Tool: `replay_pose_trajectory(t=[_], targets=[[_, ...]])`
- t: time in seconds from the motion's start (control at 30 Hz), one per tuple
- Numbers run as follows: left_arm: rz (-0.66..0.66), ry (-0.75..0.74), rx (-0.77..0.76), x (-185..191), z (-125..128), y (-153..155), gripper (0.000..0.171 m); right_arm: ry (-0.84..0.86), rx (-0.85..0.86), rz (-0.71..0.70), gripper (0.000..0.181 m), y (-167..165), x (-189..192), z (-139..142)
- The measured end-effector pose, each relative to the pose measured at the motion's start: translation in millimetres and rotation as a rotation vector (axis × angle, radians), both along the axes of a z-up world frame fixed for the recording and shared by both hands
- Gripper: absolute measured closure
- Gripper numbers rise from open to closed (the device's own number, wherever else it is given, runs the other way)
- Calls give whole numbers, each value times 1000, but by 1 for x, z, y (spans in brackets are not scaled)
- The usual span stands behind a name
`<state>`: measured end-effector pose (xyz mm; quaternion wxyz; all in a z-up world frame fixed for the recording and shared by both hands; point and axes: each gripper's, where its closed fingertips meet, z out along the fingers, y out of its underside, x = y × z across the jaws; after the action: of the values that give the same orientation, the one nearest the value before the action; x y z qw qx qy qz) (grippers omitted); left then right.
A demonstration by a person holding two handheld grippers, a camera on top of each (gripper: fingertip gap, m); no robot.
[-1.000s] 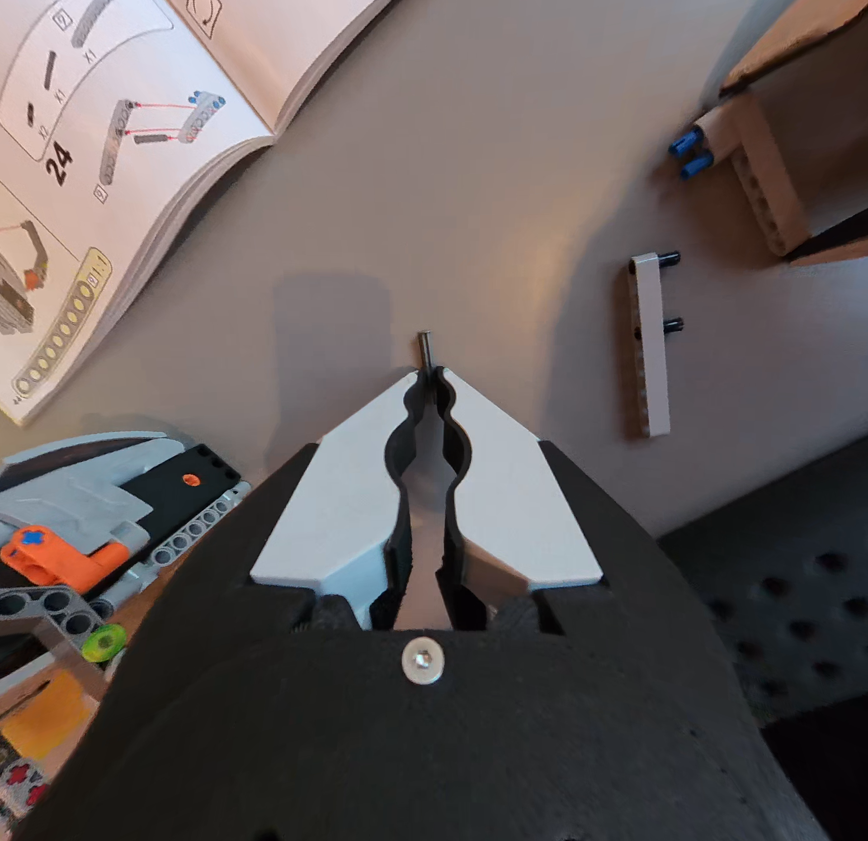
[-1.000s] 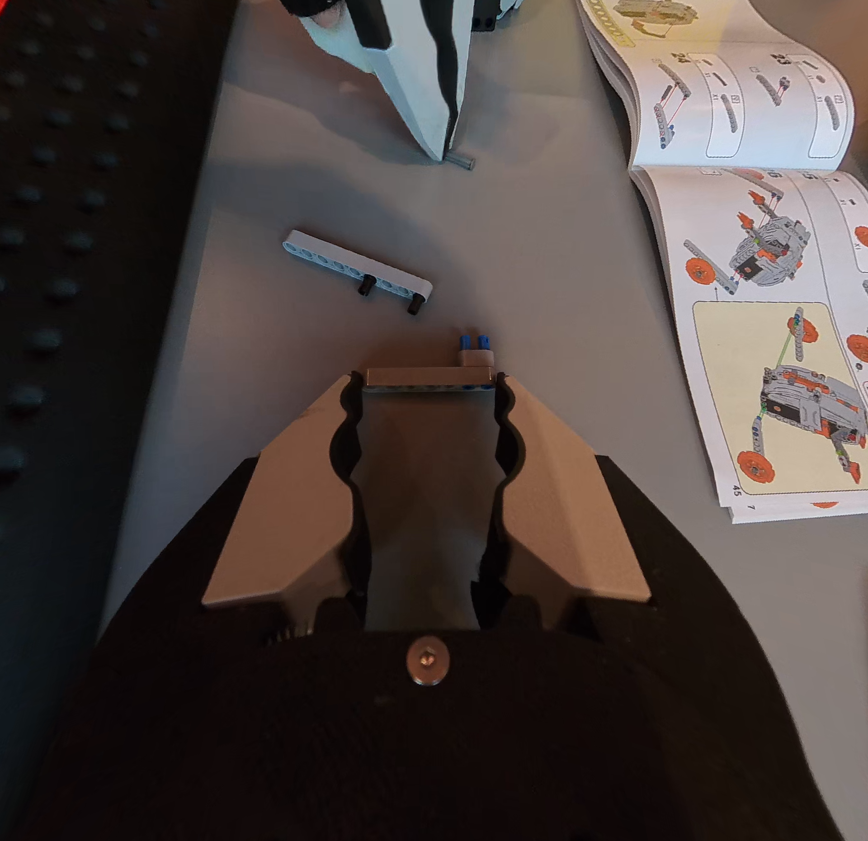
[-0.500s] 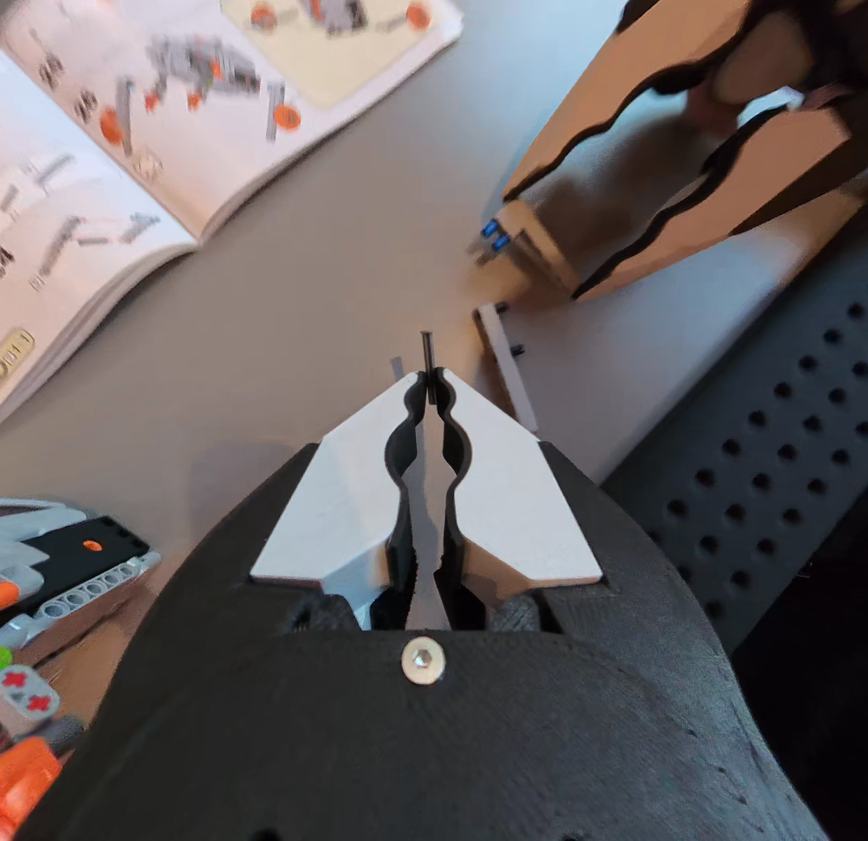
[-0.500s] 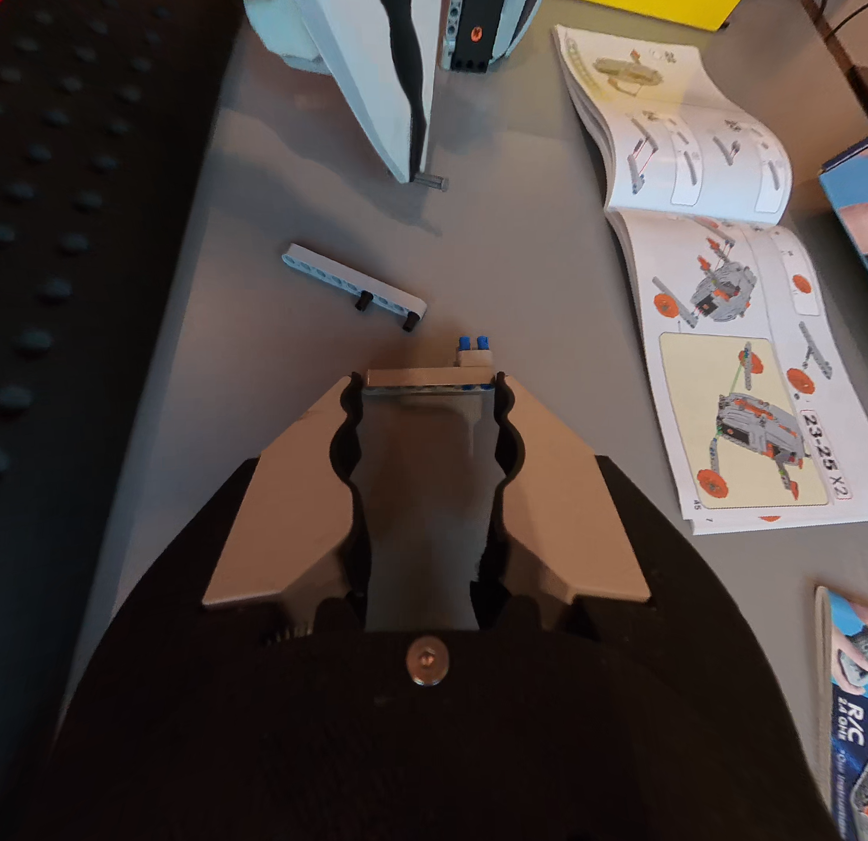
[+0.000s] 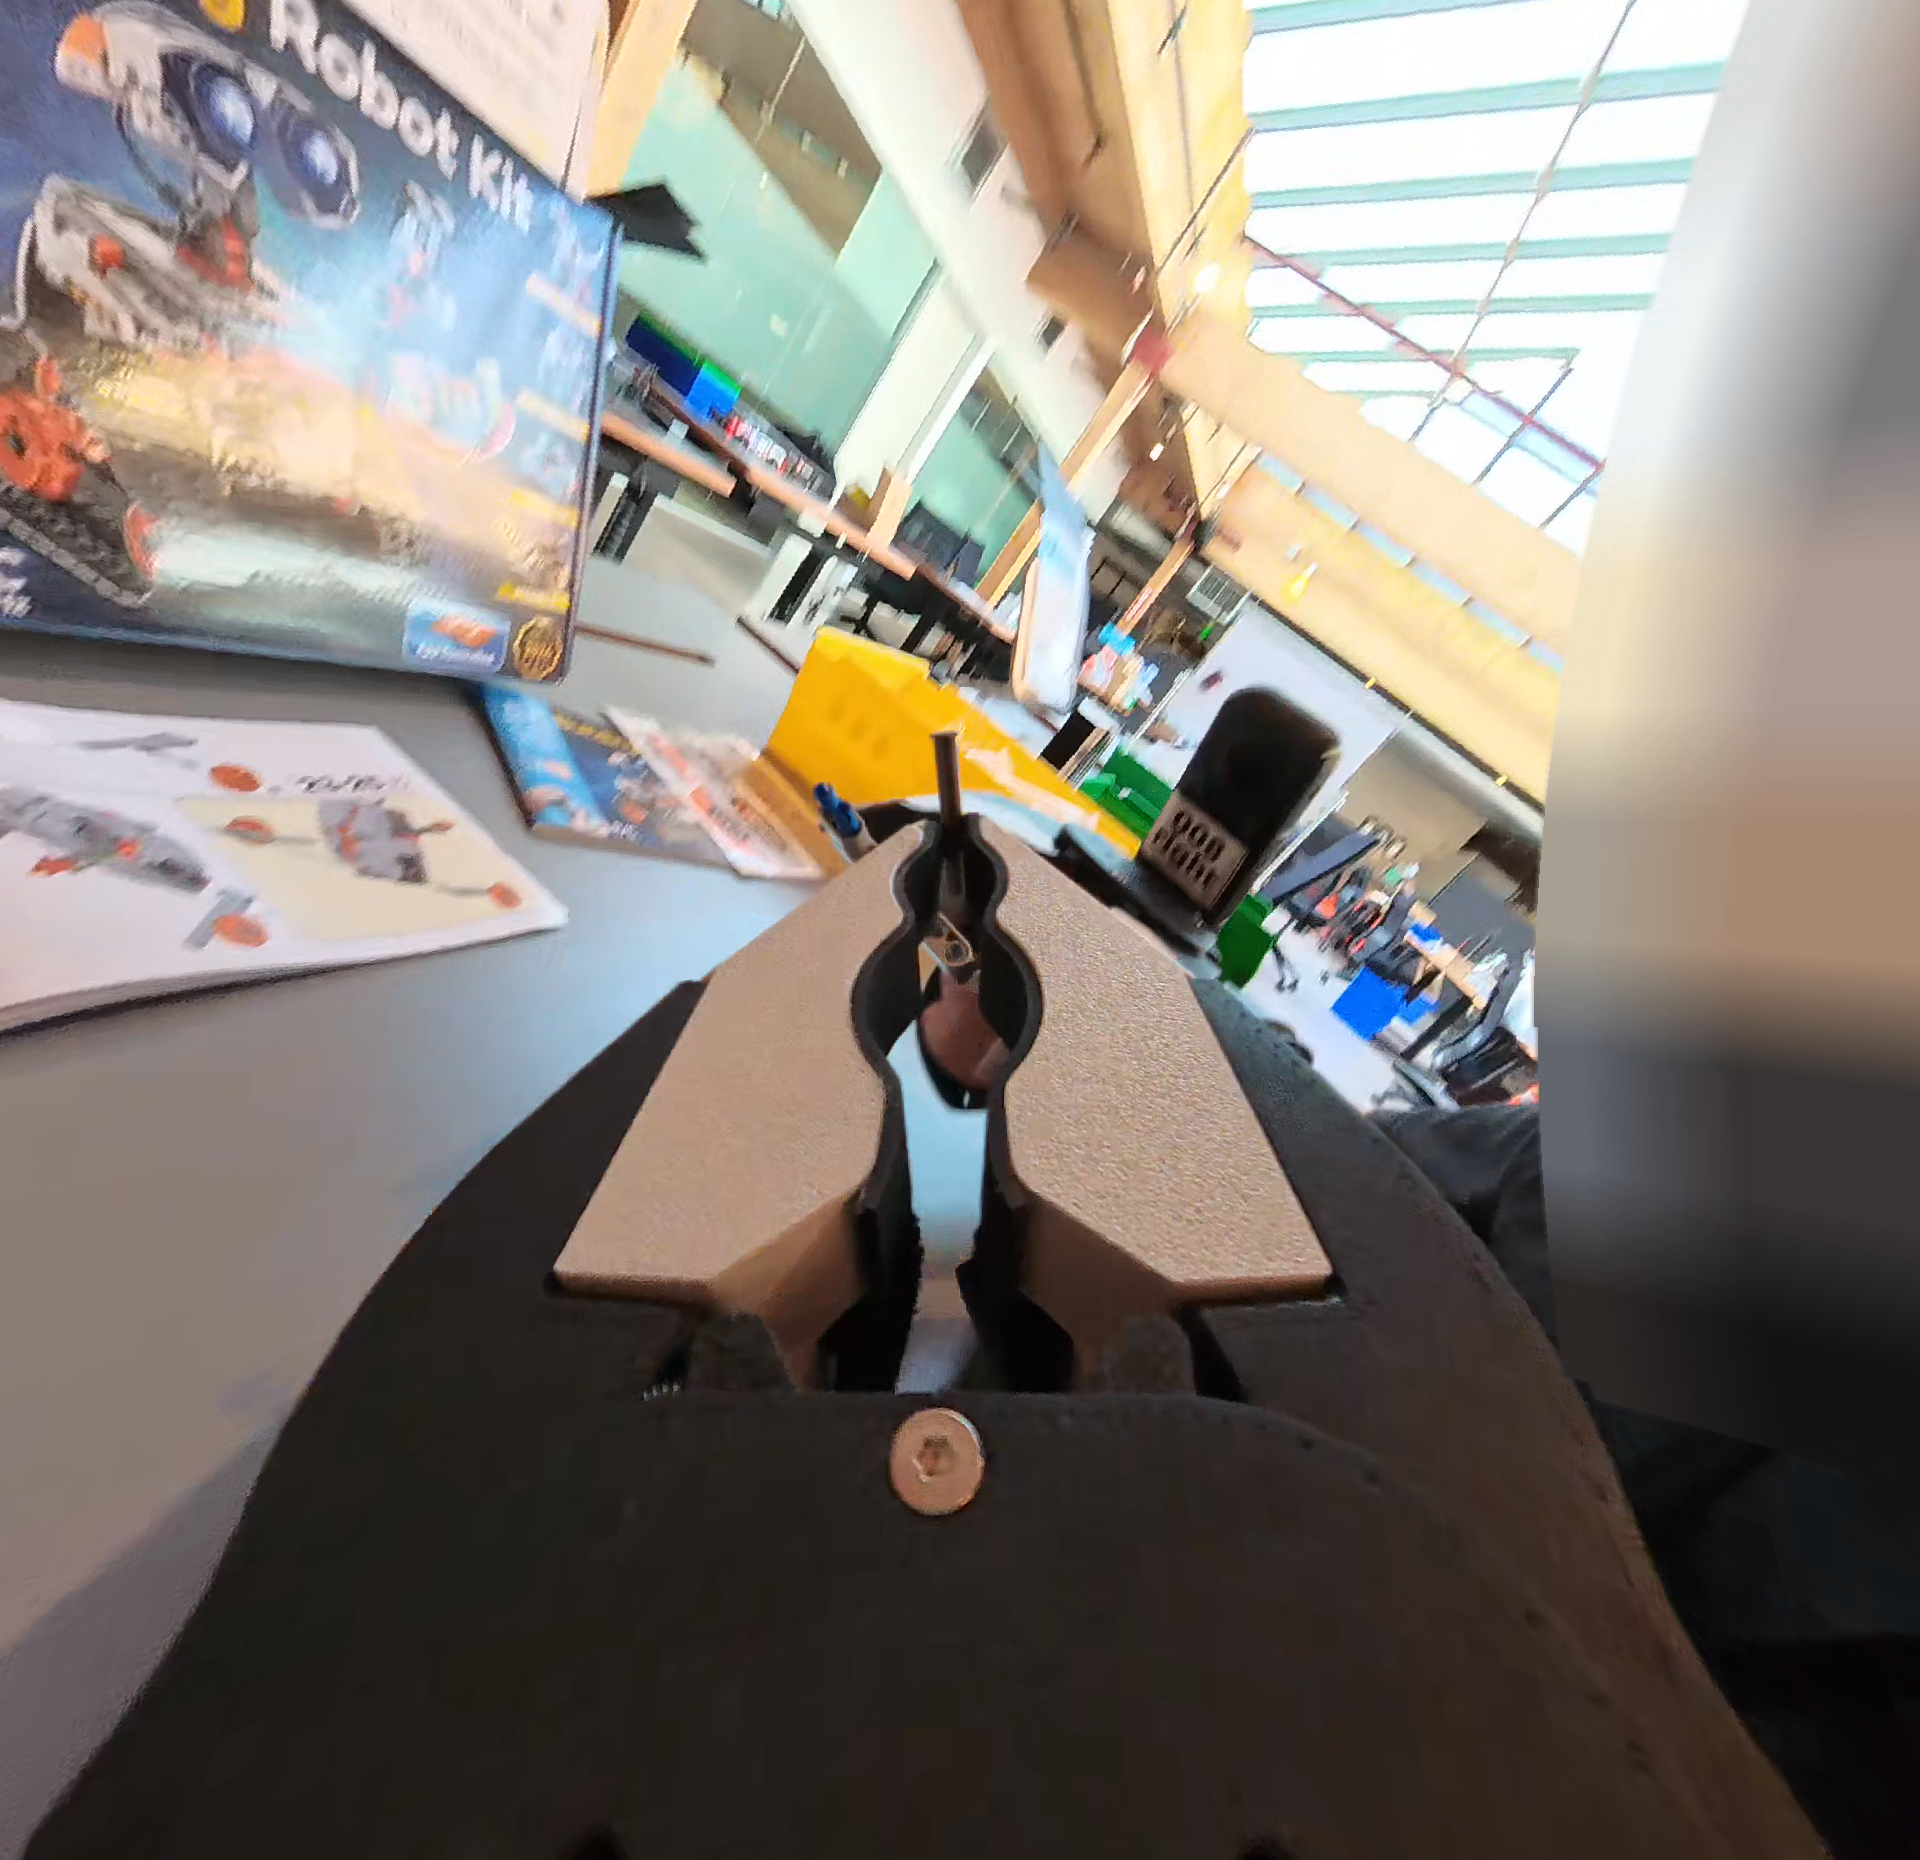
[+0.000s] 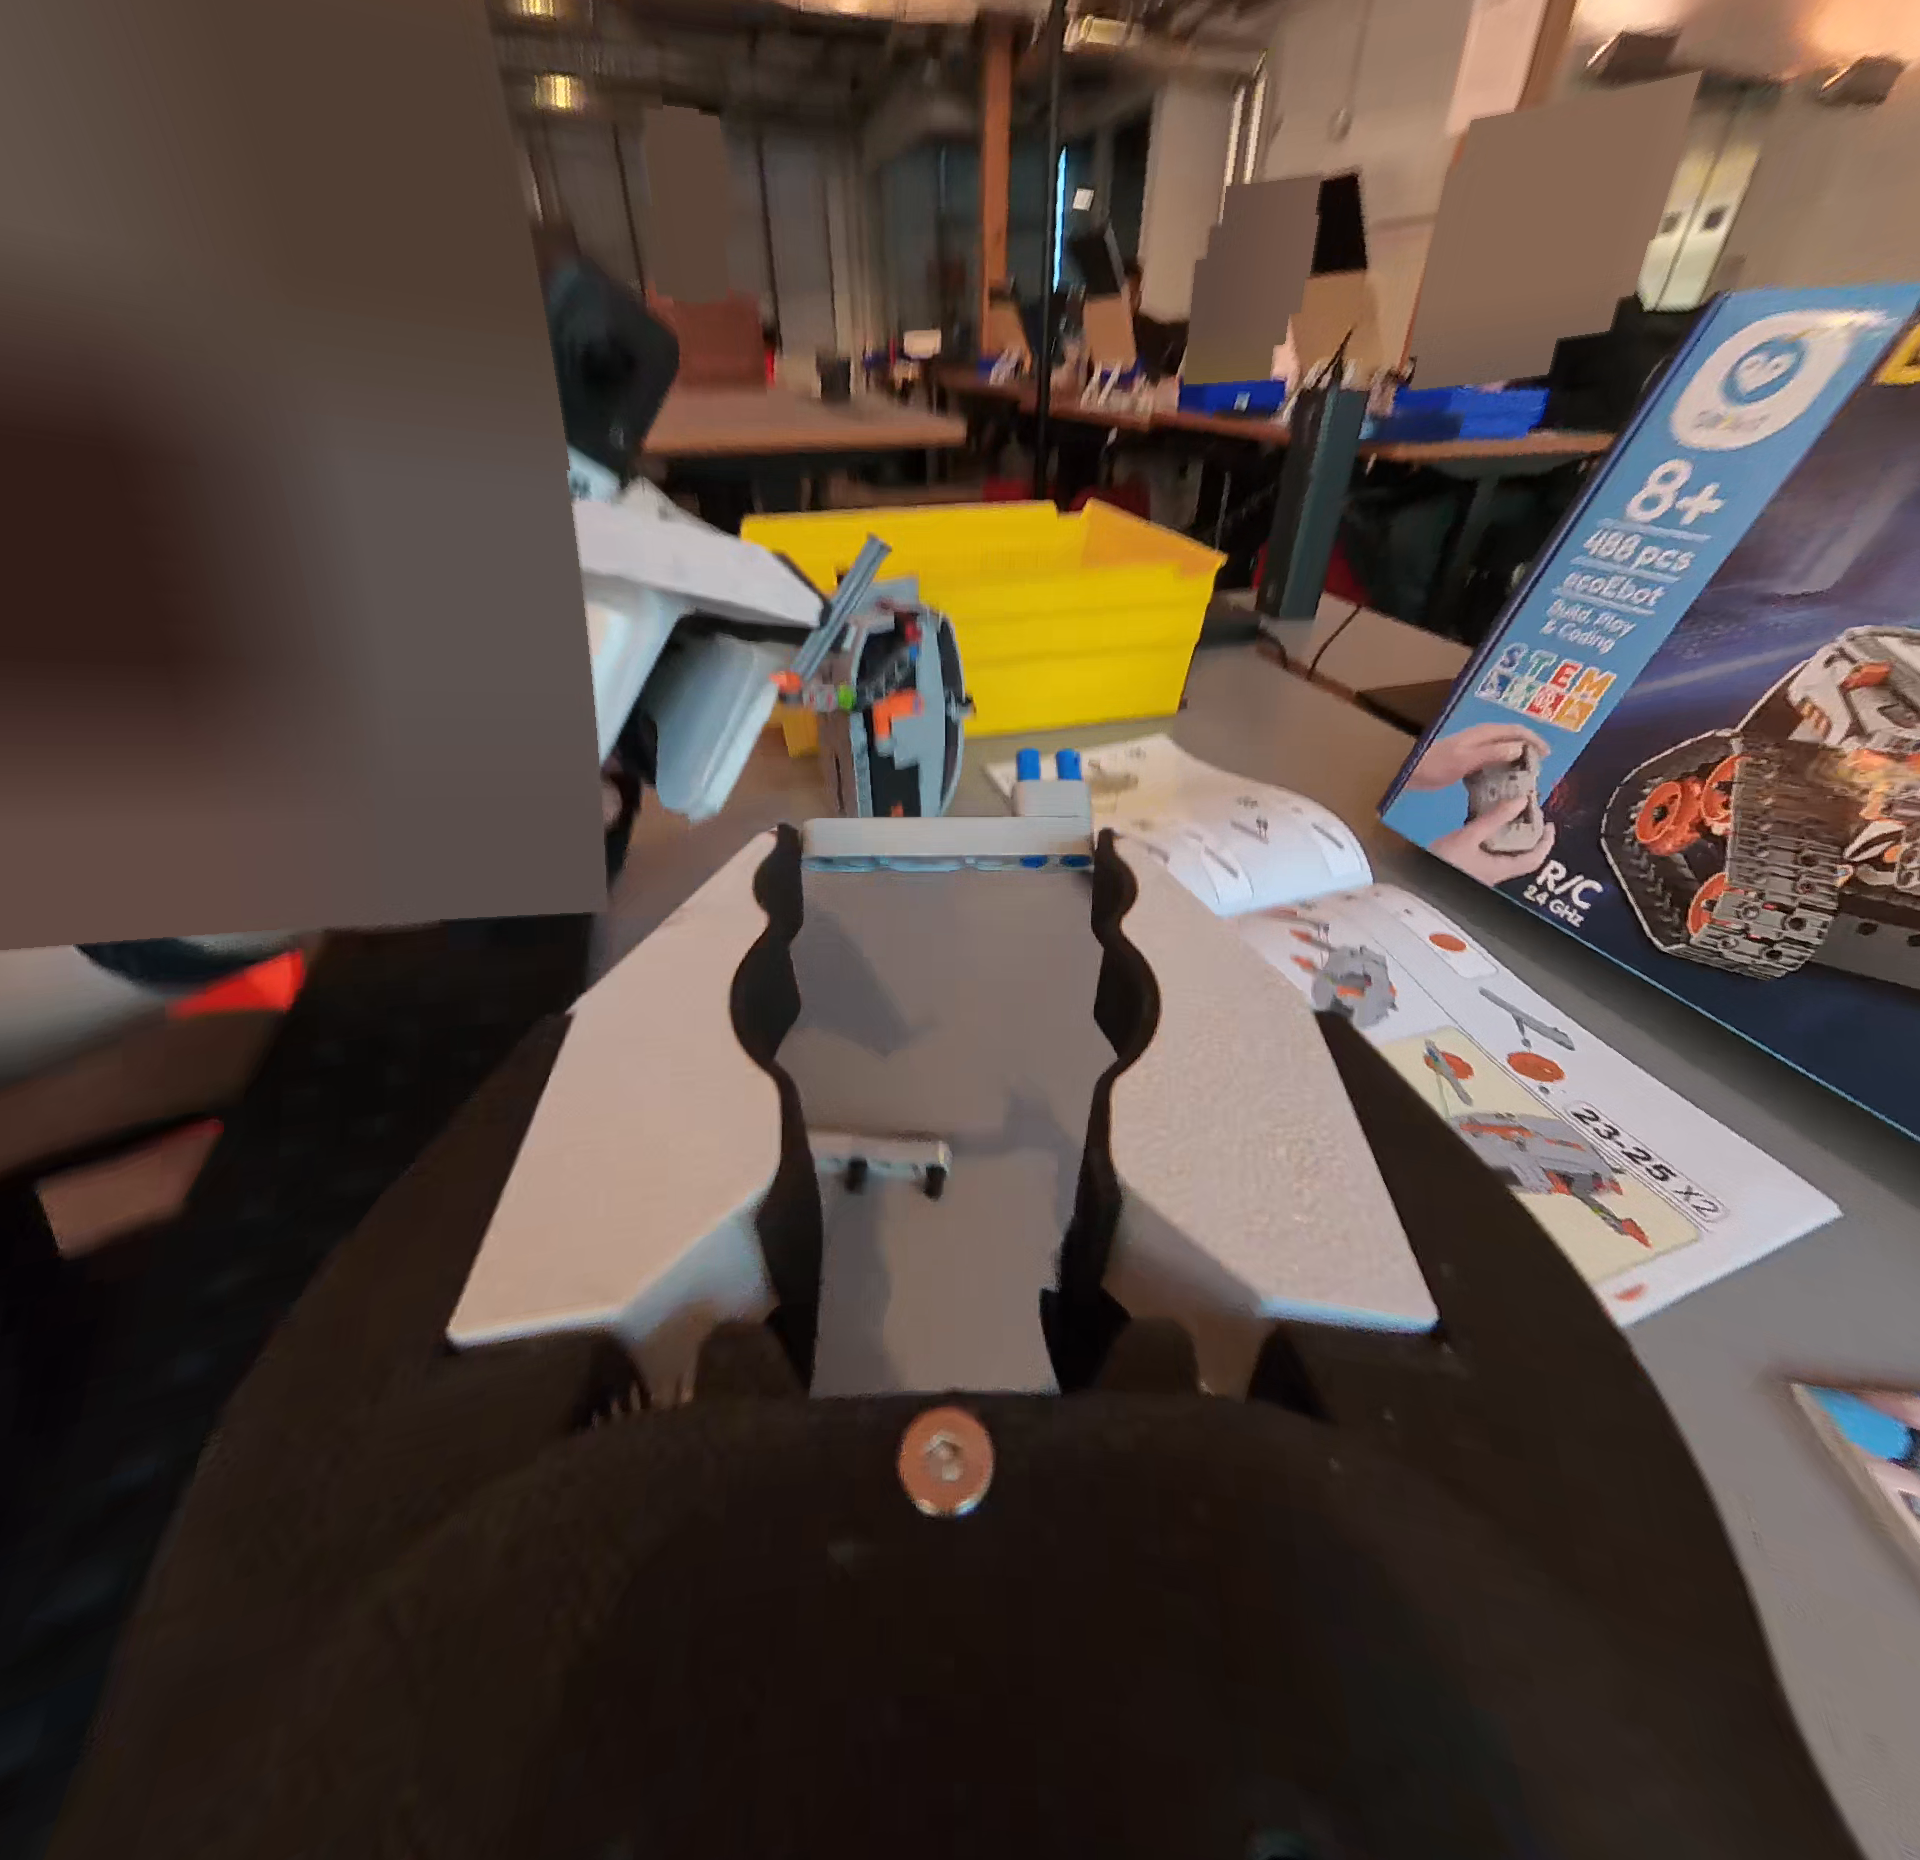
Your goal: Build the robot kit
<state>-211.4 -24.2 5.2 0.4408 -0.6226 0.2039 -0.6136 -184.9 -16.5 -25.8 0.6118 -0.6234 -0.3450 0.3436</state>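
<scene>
Change: both tools have tipped up from looking down at the table to looking across it into the room, each keeping its grip.
Left tool [image 5: 943, 842]: fingers pressed together, pinching a thin dark pin [image 5: 945, 787] that sticks out past the tips, above the table.
Right tool [image 6: 945, 854]: fingers spread only as wide as a grey holed beam [image 6: 940, 842], which they clamp end to end across the tips; two blue pegs [image 6: 1047, 766] stand up from a small block at its right end.
Loose beam [image 6: 883, 1156]: a white beam with two black pegs lies flat on the grey table [image 6: 1714, 1415], seen between the right tool's fingers, below the held one.
Left of the right tool: the other tool shows near a partly built grey and orange model [image 6: 888, 698].
Right side: an open instruction booklet [image 6: 1455, 1031] lies flat; beyond it a blue kit box [image 6: 1704, 667] stands on edge.
Behind: a yellow bin [image 6: 1039, 605] sits at the far table edge.
Open room: bare table surface lies between the loose beam and the booklet.
</scene>
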Motion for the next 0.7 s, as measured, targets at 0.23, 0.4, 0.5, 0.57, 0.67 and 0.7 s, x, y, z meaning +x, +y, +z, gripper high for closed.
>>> replay_pose_trajectory(t=[0.23,0.4,0.5,0.57,0.67,0.7], targets=[[12,-125,148,23,36,-21,171,135,204,-28,127,-21,12,43],[0,-185,151,29,39,-32,171,149,254,-46,127,-28,15,52],[9,-201,178,32,39,-40,171,149,300,-55,127,-33,15,58],[16,-205,208,33,41,-44,171,151,331,-52,127,-38,14,61],[4,-231,220,33,45,-49,170,155,365,-60,127,-42,13,65],[4,-248,225,31,47,-50,170,160,379,-54,127,-45,13,67]])
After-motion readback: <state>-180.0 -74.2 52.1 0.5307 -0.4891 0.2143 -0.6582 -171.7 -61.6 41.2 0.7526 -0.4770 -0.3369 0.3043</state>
